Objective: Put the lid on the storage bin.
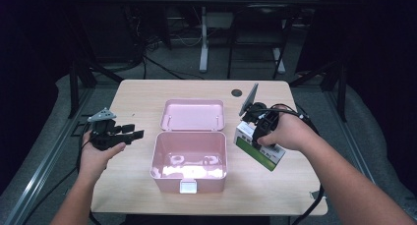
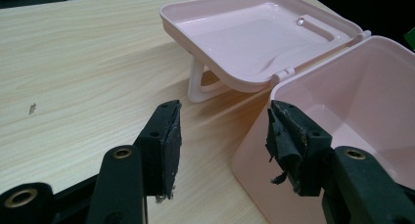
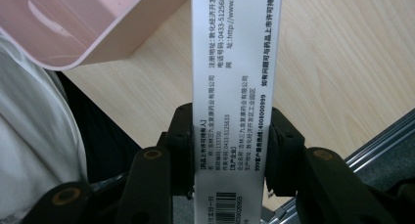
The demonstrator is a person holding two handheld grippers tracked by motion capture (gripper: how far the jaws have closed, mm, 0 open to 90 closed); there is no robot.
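A pink plastic box (image 1: 189,158) stands open in the middle of the table, its lid (image 1: 193,114) laid back behind it. In the left gripper view the box wall (image 2: 254,155) and lid (image 2: 254,38) lie just ahead. My left gripper (image 1: 132,132) hovers left of the box, open with nothing between its jaws (image 2: 222,145). To the right of the box, my right gripper (image 1: 255,132) is shut on a white and green carton (image 1: 260,149), lifted off the table and tilted. In the right gripper view both pads press the carton's printed white side (image 3: 235,77).
The wooden table (image 1: 137,95) has a small dark round hole (image 1: 237,93) near its far edge. A metal frame rail runs along the left side. Desk legs and cables stand on the floor beyond the table.
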